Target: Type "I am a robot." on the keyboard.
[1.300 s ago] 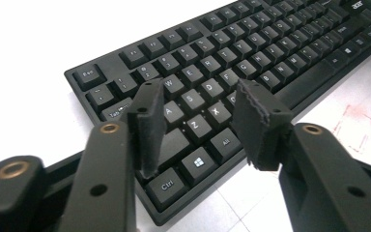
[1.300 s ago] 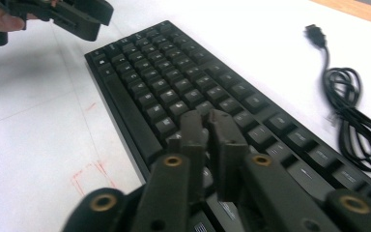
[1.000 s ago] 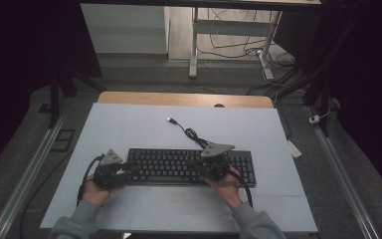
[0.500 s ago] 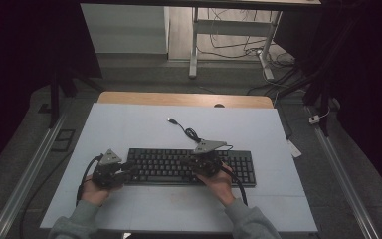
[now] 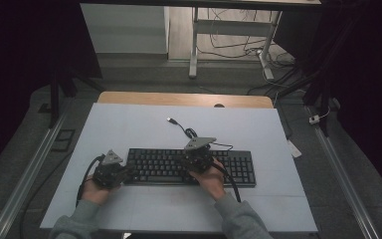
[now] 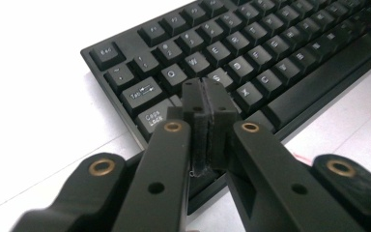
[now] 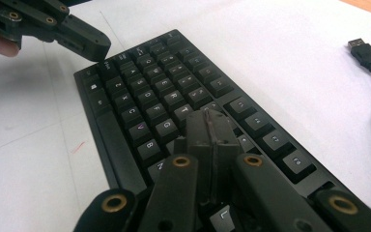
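A black keyboard (image 5: 191,167) lies across the white table (image 5: 129,124), its USB cable (image 5: 181,127) unplugged behind it. The left gripper (image 6: 207,104), jaws just closed on nothing, poises over the A key; the right gripper (image 7: 211,130), jaws pressed together and empty, hovers near H. Typing seems underway; next, press a key squarely.

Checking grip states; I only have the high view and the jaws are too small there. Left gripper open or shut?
Observer: Shut. The left gripper has just closed its jaws, with nothing between them.
Operator: Where's its tip?
Observer: Over the keyboard, between the Caps Lock key and the S key. I can't tell if it touches.
Operator: Right one?
Observer: The right gripper is shut and empty too, its tip beside the G key.
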